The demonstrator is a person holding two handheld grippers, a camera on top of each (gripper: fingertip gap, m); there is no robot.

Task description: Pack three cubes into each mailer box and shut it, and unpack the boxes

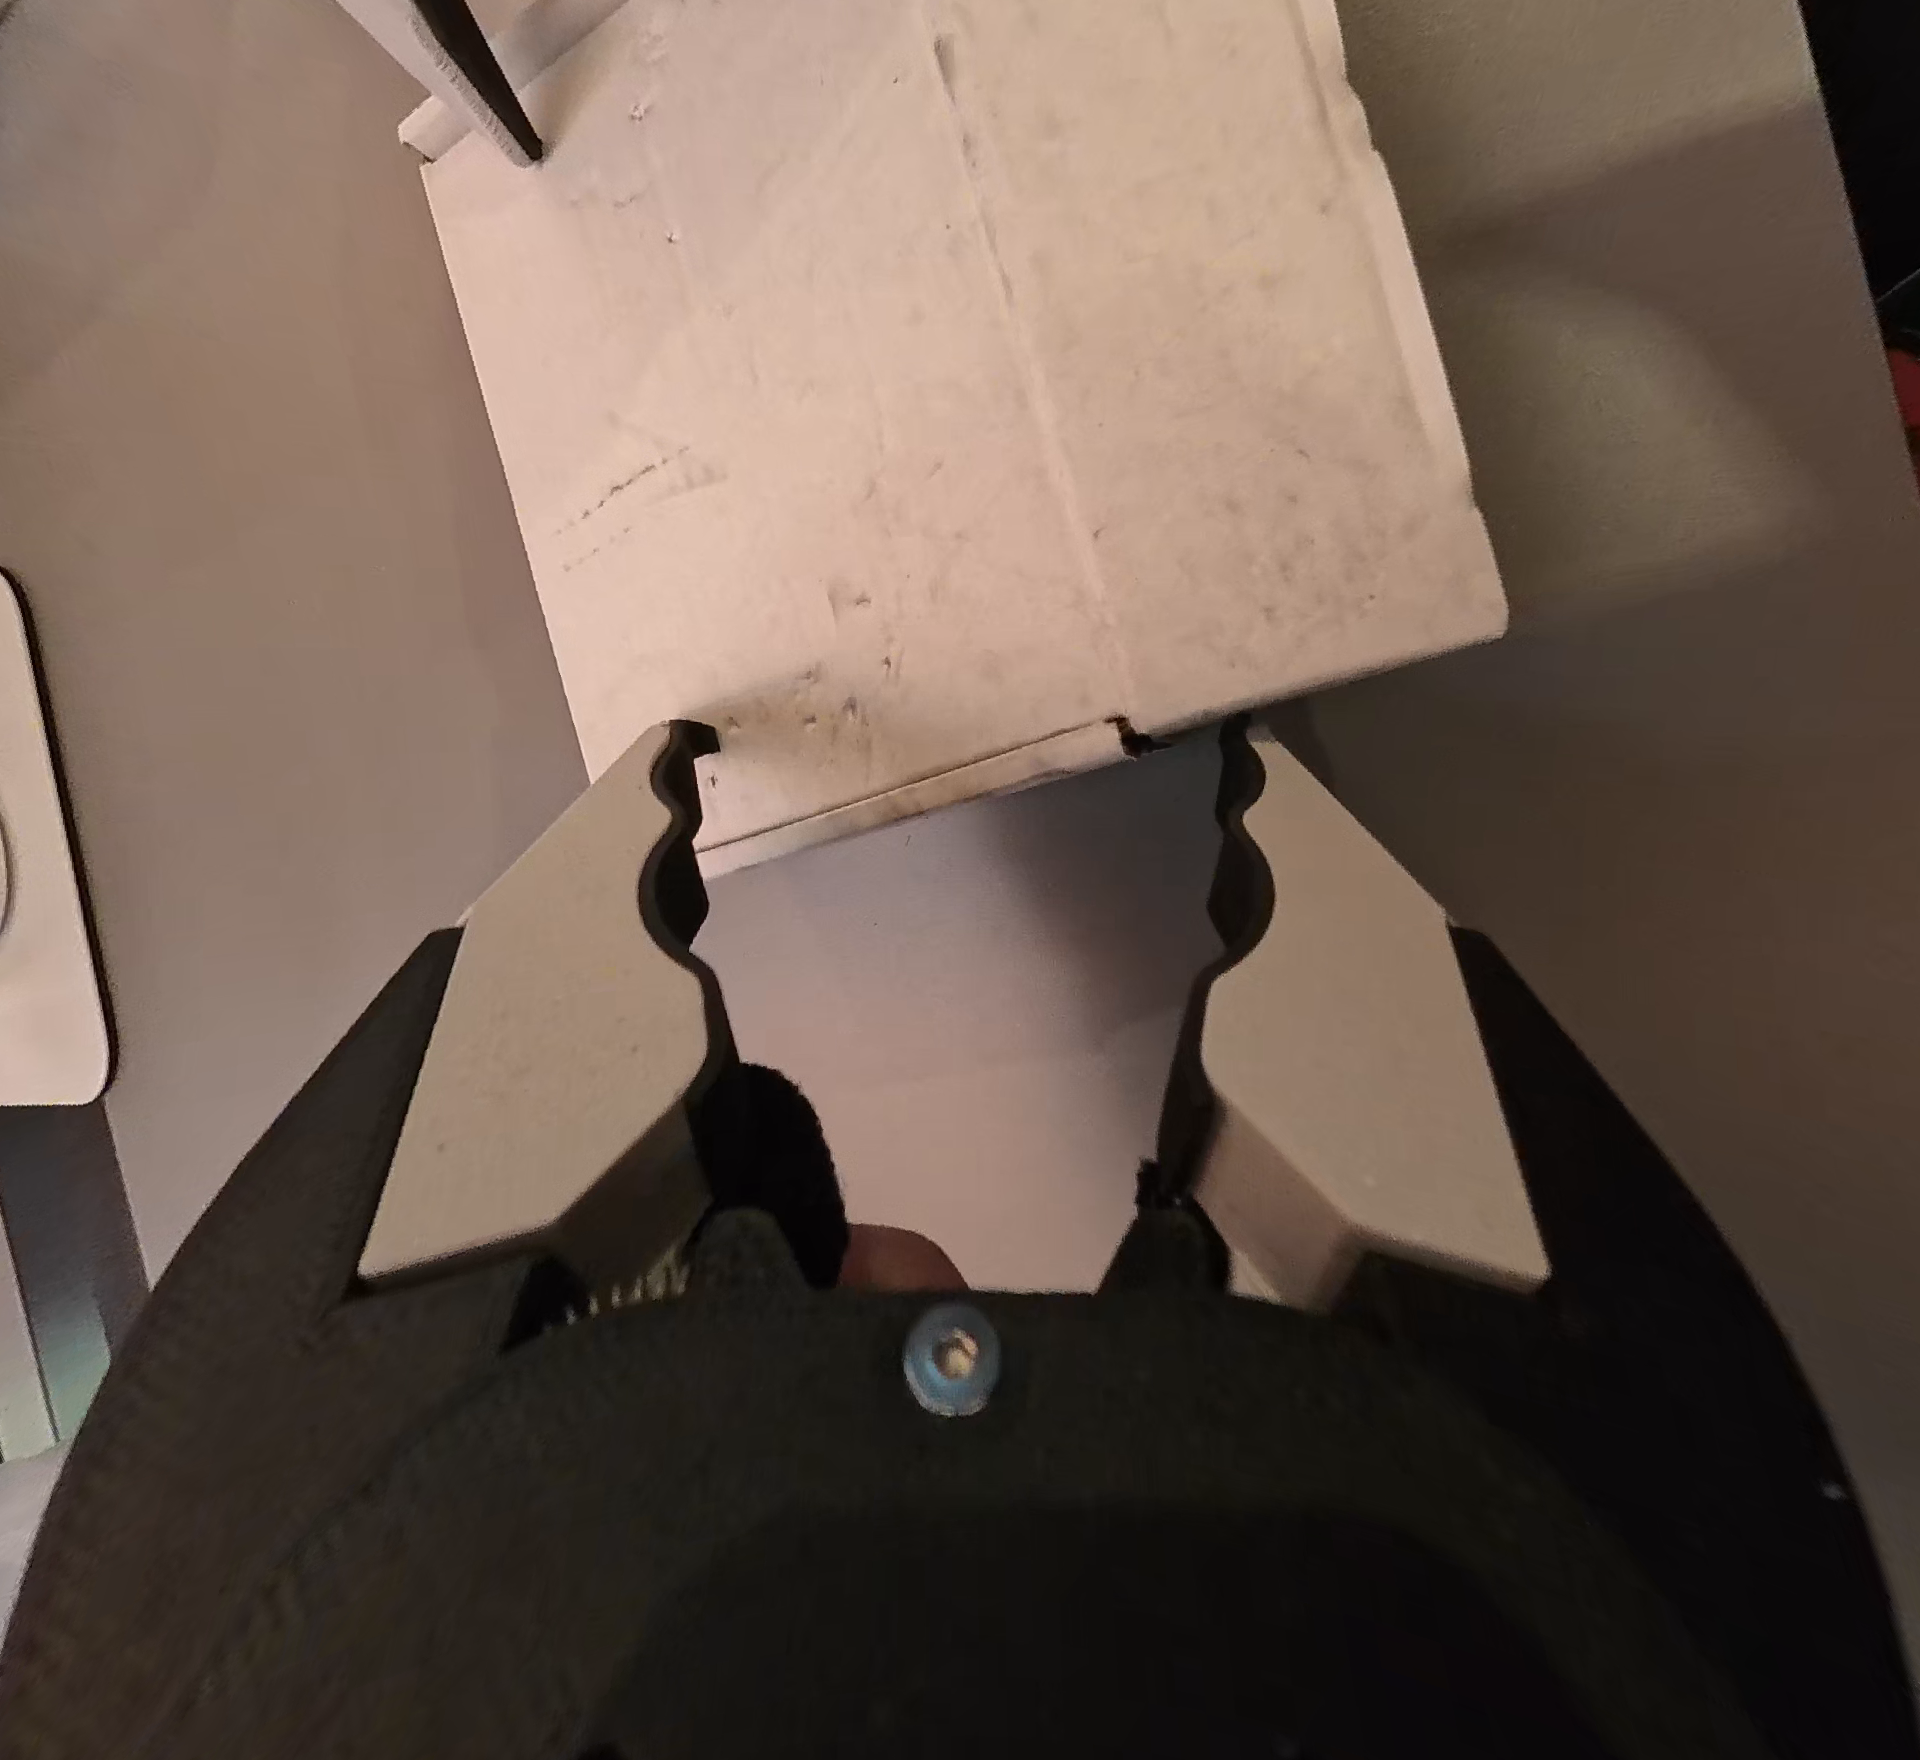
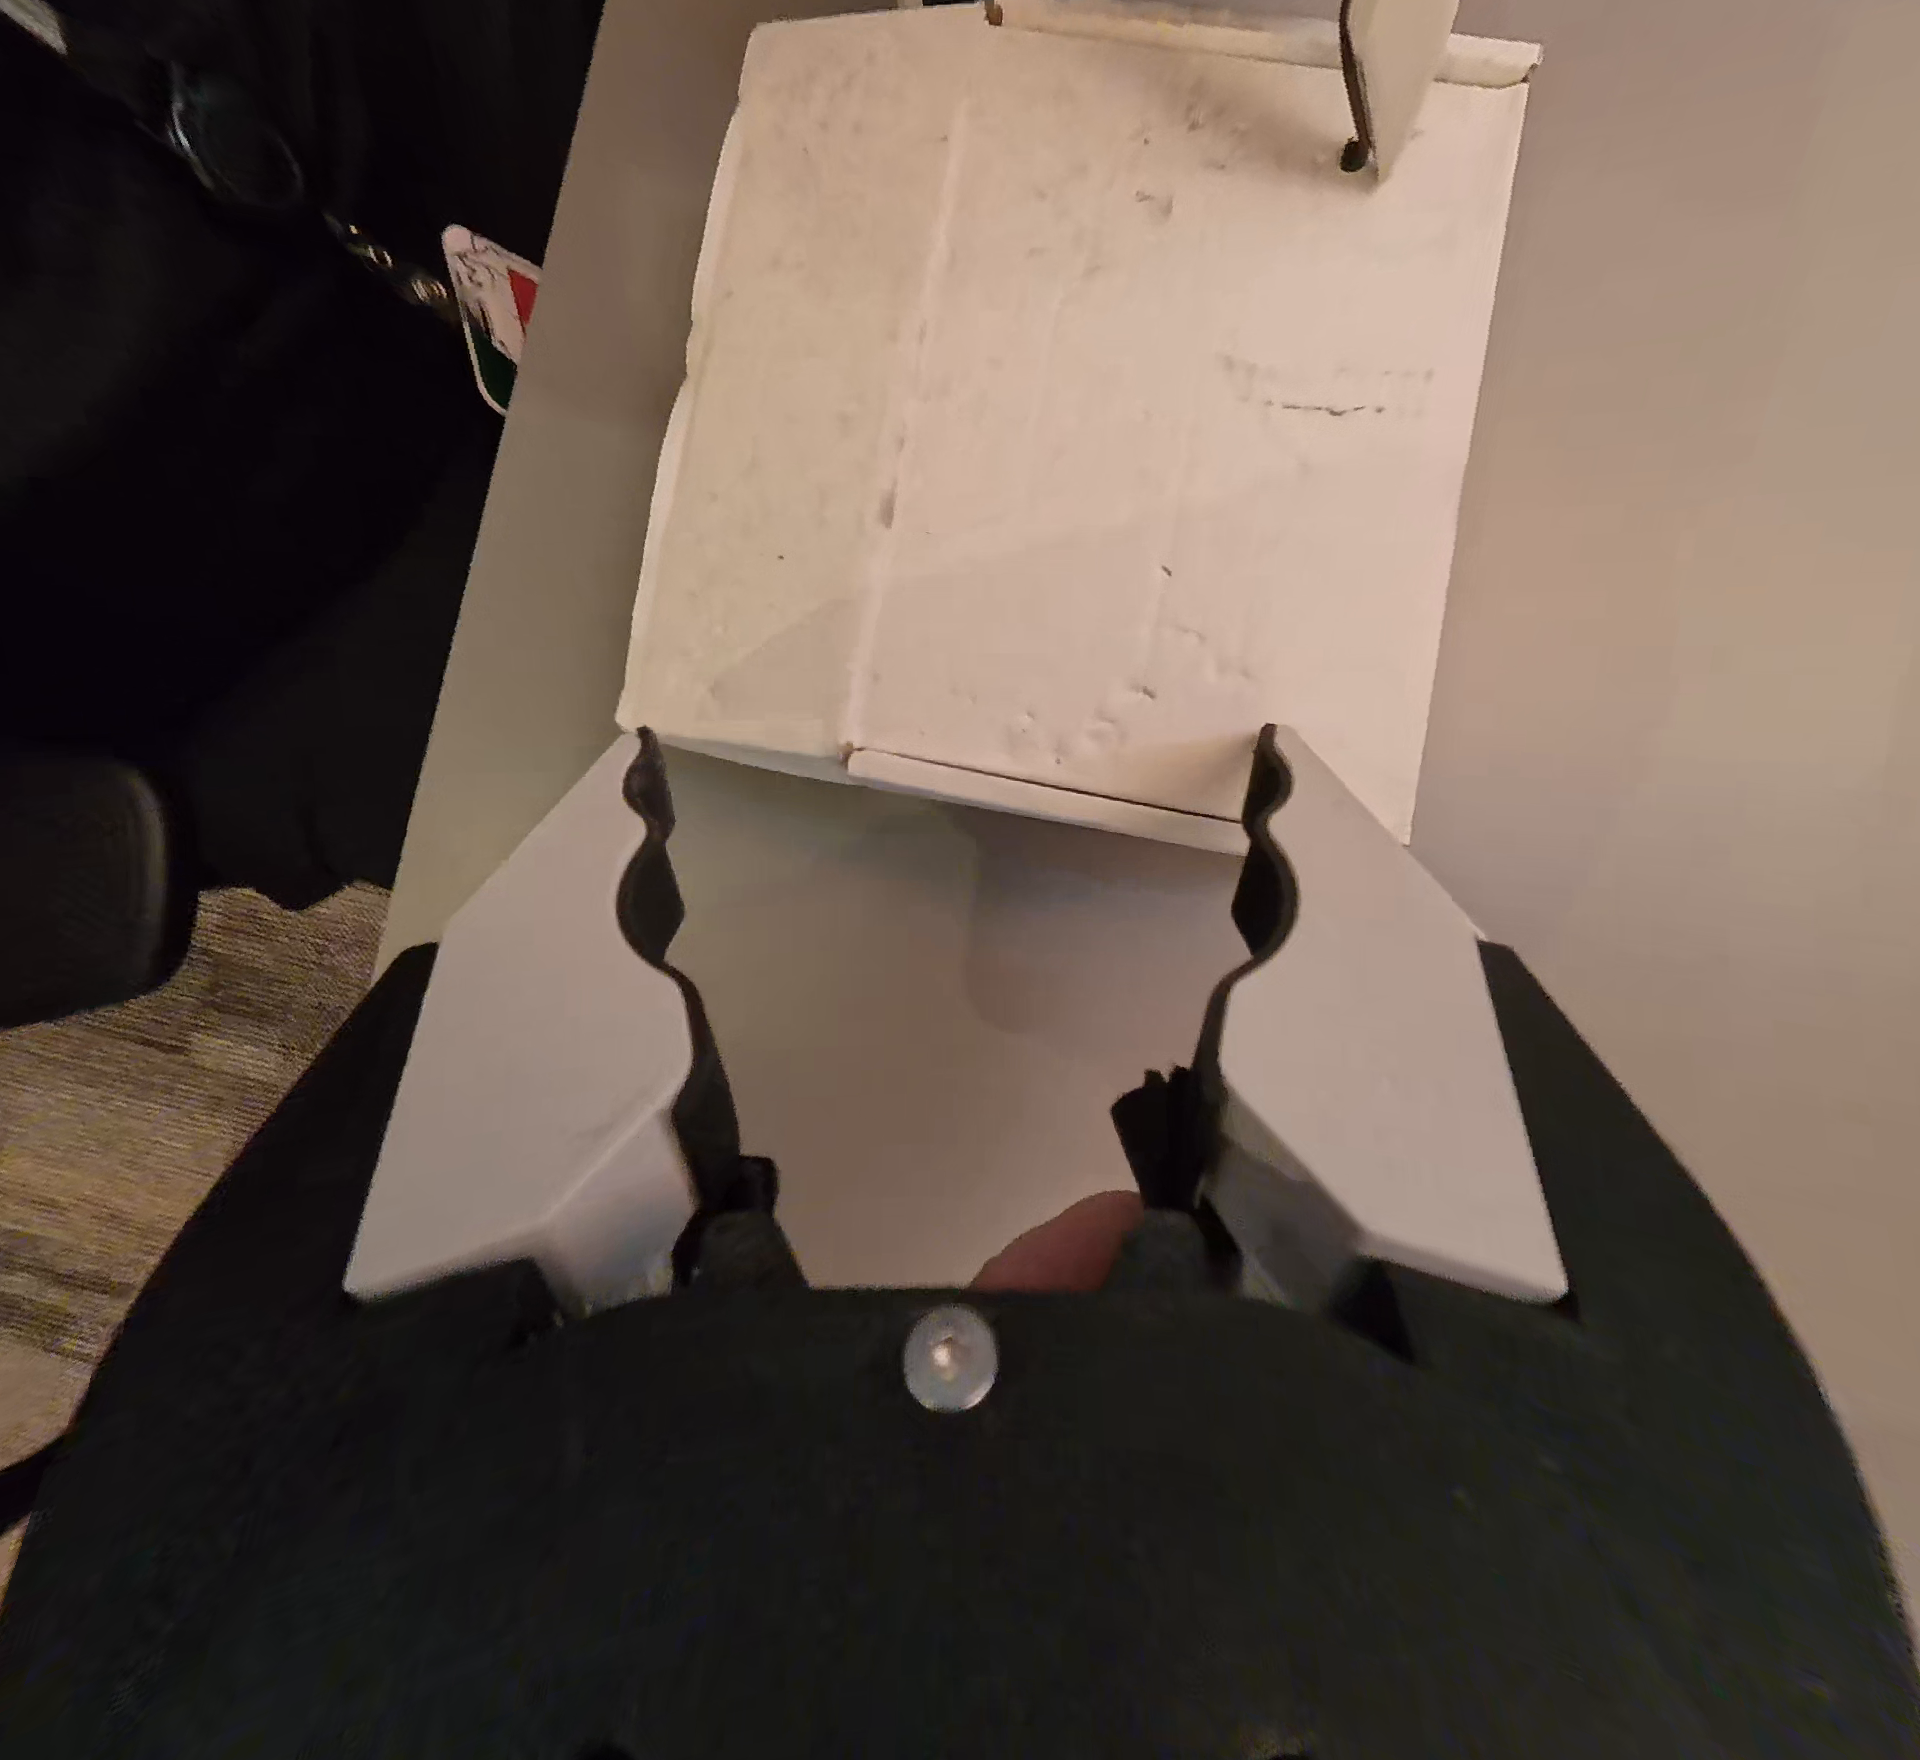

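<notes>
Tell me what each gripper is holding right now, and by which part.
Nothing is held. The left gripper and right gripper are both open, at opposite ends of the closed white mailer box, with their fingertips at its edges but not clamped.

Mailer box (image 1: 935,339): lies shut and flat on the table (image 1: 260,463).
Left gripper (image 1: 961,739): at one end of the box, its fingertips at the box's near edge.
Right gripper (image 2: 956,744): at the opposite end, facing the left one across the lid.
Flat board (image 1: 42,837): on the table, left of the box in the left wrist view, apart from it.
</notes>
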